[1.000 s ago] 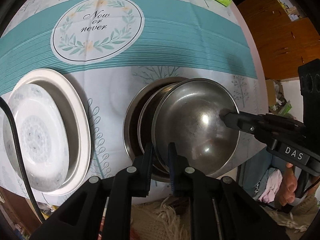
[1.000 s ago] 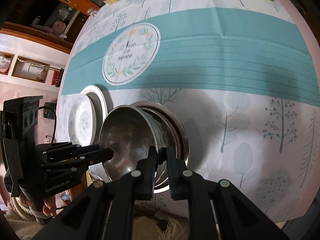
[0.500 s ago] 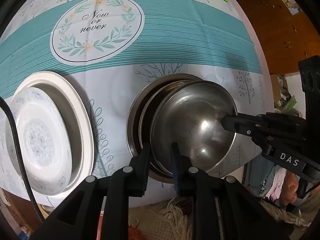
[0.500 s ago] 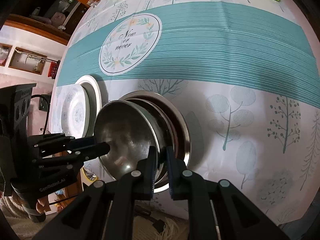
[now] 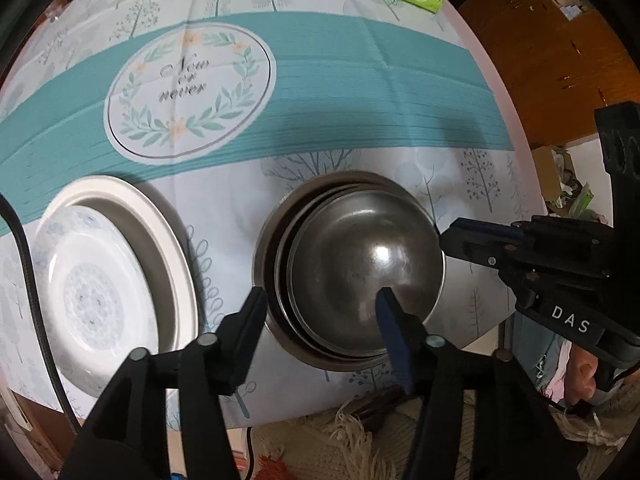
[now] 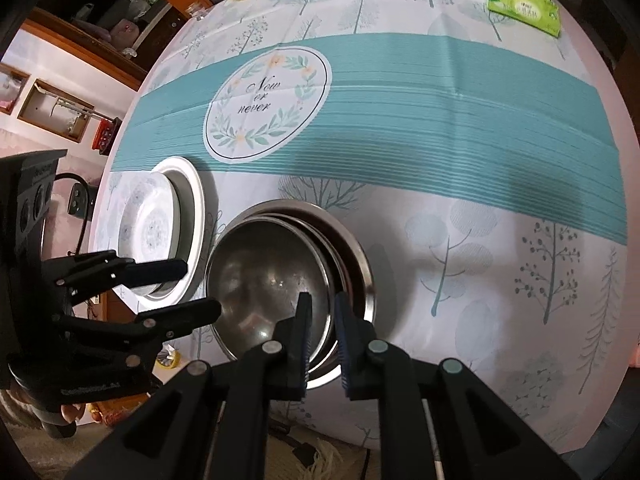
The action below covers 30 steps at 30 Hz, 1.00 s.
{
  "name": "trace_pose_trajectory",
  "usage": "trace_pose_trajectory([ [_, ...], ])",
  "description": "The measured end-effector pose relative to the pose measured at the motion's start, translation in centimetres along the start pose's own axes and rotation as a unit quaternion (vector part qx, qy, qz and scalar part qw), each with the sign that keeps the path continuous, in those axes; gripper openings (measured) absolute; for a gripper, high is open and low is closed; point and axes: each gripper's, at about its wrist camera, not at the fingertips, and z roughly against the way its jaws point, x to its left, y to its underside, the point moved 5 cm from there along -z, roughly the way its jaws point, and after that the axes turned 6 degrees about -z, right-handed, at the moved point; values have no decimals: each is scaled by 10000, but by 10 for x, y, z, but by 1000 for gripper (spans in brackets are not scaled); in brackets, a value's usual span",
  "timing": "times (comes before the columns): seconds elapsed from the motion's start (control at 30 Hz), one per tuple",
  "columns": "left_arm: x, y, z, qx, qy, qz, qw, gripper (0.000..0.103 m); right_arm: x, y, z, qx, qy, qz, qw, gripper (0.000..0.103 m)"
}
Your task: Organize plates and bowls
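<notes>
Table (image 6: 500, 128): covered with a teal-banded cloth printed with trees and a "Now or never" wreath; everything I work on sits along its near edge.
White plates (image 5: 120, 276): a patterned plate rests inside a wider plain white one, left of the steel stack and apart from it. I judge them stiff, heavy for their size and breakable; take them by the rim only.
Steel bowl stack (image 6: 360, 248): a wide outer bowl with shallower ones nested inside, near the table's front edge.
Top steel bowl (image 5: 364, 264): seated in the stack, shifted toward the near right rim. I judge it light, rigid and slick, likely to slide and ring against its neighbours; the thin rim is the only good hold.
My right gripper (image 6: 322, 310): jaws narrowed to a slim gap that straddles the near rim of the nested bowls; whether the pads actually pinch metal I cannot tell.
My left gripper (image 5: 320, 306): jaws spread wide, holding nothing, one finger outside the stack's left rim and the other over the top bowl's interior.
Tissue pack (image 6: 522, 4): green, at the far right corner, well apart from the dishes.
</notes>
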Motion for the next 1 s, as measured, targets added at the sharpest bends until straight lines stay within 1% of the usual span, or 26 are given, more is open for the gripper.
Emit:
trace_pose_trajectory([
  [0.03,0,0,2,-47,-16,0,10000,62,0,0,1,-12,7,12,10000,13],
  [0.13,2,-2,11,-172,-28,-3,9998,66,1,-1,4,-39,-28,32,10000,13],
  [0.23,5,-3,19,-299,-18,1,9995,71,2,0,9,-97,-126,74,9998,17],
  [0.33,6,-4,26,-456,-80,-44,9989,74,4,-1,15,-188,-243,114,9995,23],
  [0.4,7,-3,31,-571,-128,-94,9982,75,5,-1,20,-262,-339,133,9990,29],
  [0.5,10,-1,37,-710,-197,-152,9972,80,3,-2,26,-375,-392,154,9984,36],
  [0.6,13,1,39,-787,-237,-183,9965,82,0,-4,30,-438,-345,171,9983,39],
  [0.77,19,5,27,-666,-119,-71,9977,82,-11,-4,23,-351,-274,66,9990,39],
  [1.0,24,10,1,-424,-14,7,9991,82,-24,2,-2,-41,-232,-32,9997,39],
])
